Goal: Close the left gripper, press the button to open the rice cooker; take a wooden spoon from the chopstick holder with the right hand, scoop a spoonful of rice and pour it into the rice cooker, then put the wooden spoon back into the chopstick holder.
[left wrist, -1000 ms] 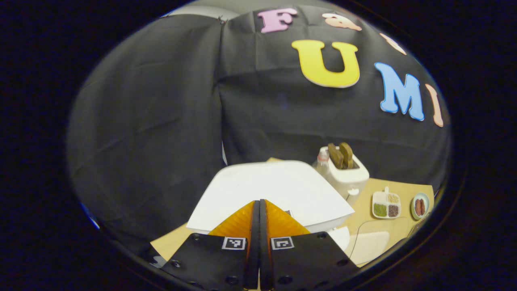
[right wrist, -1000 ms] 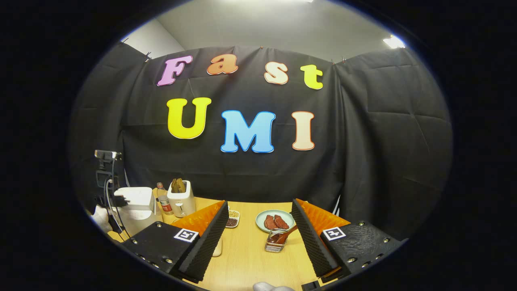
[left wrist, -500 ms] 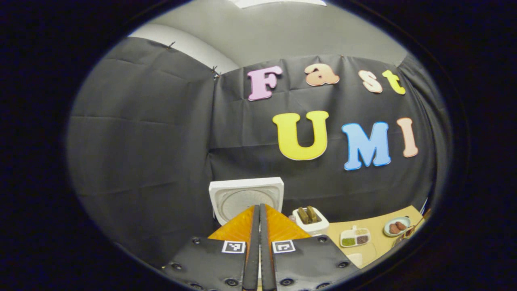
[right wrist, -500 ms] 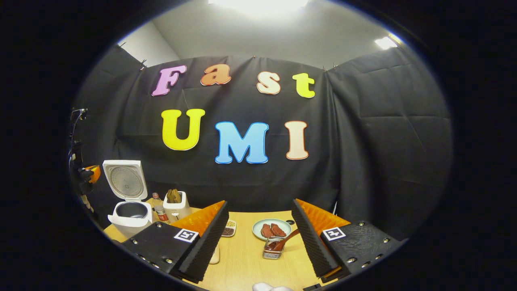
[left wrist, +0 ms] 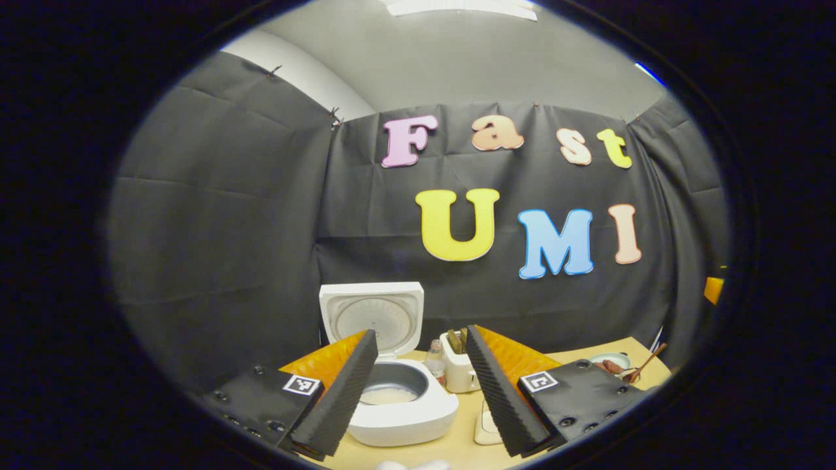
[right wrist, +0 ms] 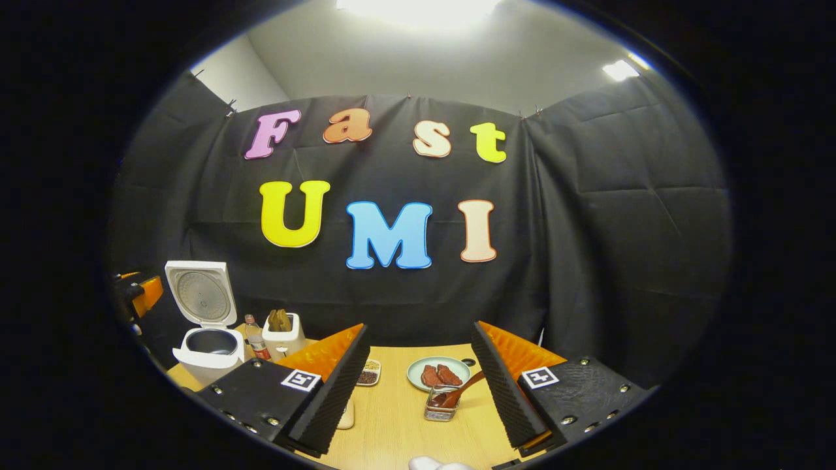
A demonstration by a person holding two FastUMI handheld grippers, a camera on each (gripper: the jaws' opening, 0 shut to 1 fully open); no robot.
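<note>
Both grippers hold nothing. The right gripper, fingers spread wide, should come down at the spoon handle and close across it, then lift straight out. The spoon stands in the holder at 12 o'clock, handle leaning toward 2. The cooker sits at 10, lid up. The left gripper is spread too.

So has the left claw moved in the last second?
Yes. The left claw has backed up and away from the rice cooker, whose raised lid now sits farther off, and its fingers have opened.
</note>
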